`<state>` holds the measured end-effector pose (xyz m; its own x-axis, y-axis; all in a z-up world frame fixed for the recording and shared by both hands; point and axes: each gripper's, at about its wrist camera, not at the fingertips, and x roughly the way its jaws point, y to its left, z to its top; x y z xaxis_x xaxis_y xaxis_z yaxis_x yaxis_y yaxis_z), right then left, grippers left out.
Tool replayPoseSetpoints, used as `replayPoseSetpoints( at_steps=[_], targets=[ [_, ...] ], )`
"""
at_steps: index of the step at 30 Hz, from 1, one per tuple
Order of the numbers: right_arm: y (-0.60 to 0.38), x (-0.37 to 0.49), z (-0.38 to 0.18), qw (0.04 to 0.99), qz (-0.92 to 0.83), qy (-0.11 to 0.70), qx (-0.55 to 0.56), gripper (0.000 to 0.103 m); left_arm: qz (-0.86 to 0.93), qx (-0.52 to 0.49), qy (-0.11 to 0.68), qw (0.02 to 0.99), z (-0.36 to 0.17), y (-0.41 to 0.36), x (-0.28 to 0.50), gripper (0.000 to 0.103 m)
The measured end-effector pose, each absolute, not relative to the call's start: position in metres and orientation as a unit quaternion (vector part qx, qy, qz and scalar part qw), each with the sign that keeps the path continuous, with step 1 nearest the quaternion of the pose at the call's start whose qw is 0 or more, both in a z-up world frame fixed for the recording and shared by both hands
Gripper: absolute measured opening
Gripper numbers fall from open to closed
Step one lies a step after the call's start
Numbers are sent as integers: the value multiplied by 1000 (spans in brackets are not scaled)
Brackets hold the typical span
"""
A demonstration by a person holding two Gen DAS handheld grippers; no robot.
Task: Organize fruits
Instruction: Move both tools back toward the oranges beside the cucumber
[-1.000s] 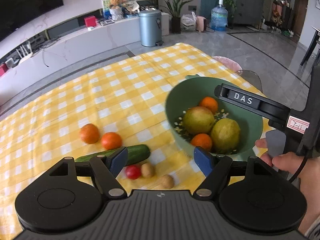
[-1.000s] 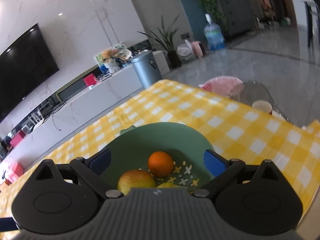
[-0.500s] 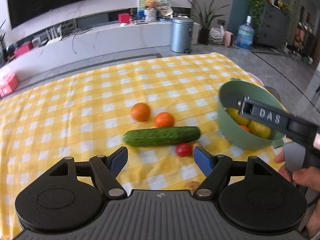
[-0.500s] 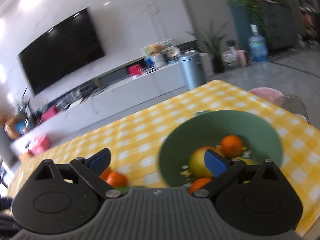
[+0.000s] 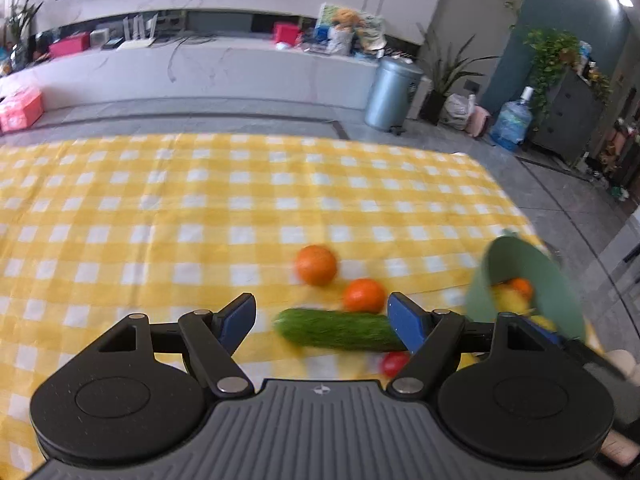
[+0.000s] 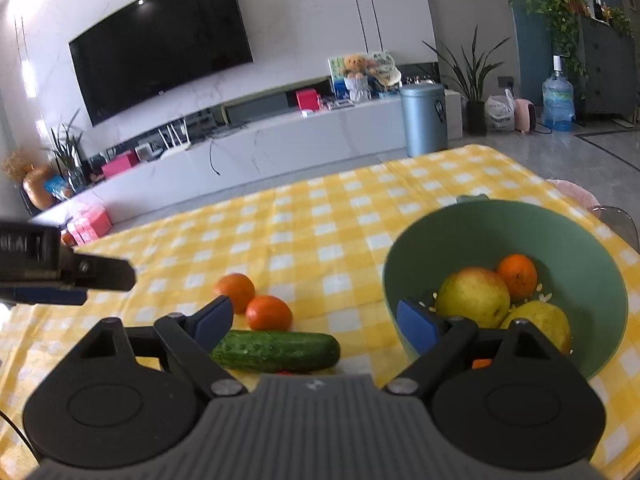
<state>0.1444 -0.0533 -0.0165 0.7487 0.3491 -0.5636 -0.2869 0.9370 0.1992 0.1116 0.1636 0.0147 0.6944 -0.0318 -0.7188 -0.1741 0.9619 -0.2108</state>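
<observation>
A yellow-and-white checked tablecloth (image 6: 320,216) covered a table in a living room. At the far left of the right wrist view, the left gripper (image 5: 322,316) reached in over the cloth, its blue-padded fingers spread wide and holding nothing. Next, two oranges sat touching on the cloth: the farther orange (image 6: 234,292) and the nearer orange (image 6: 268,312). Just in front of them lay one dark green cucumber (image 6: 276,350), lengthwise across the view, with one small red tomato (image 5: 394,362) partly hidden just behind the gripper body. These four loose items appeared to be waiting to be sorted. The right gripper (image 6: 316,320) hovered above the cucumber, its fingers also wide apart and empty, probably lined up for the next pick. At the right stood one green bowl (image 6: 472,224), seemingly the collecting place for fruit. Inside it were two yellow-green pears, the upper pear (image 6: 472,296) and the lower pear (image 6: 540,320), one orange in the bowl (image 6: 517,276), and a sliver of a further orange-coloured fruit behind the right finger.
</observation>
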Motion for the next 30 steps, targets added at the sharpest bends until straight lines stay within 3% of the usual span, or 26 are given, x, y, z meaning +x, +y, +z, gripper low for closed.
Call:
replayPoseSetpoints(
  at_steps=[4, 9, 13, 15, 24, 27, 30],
  targets=[
    [-36, 146, -26, 933, 173, 315, -3, 78, 73, -153, 418, 893, -15, 196, 115, 88],
    [-14, 152, -29, 917, 220, 332, -15, 76, 64, -176, 424, 886, -32, 218, 112, 88],
    [-15, 191, -30, 863, 232, 429, 130, 69, 63, -182, 421, 886, -40, 223, 113, 88],
    [-10, 210, -31, 847, 224, 458, 151, 69, 64, -204, 428, 878, -45, 228, 115, 88],
    [45, 259, -39, 857, 142, 495, -10, 67, 65, -218, 449, 864, -58, 234, 118, 88],
    [54, 263, -46, 843, 137, 518, -43, 53, 65, -218, 460, 858, -62, 236, 118, 88],
    [56, 264, -50, 843, 130, 519, -52, 51, 76, -225, 453, 859, -59, 238, 114, 88]
  ],
)
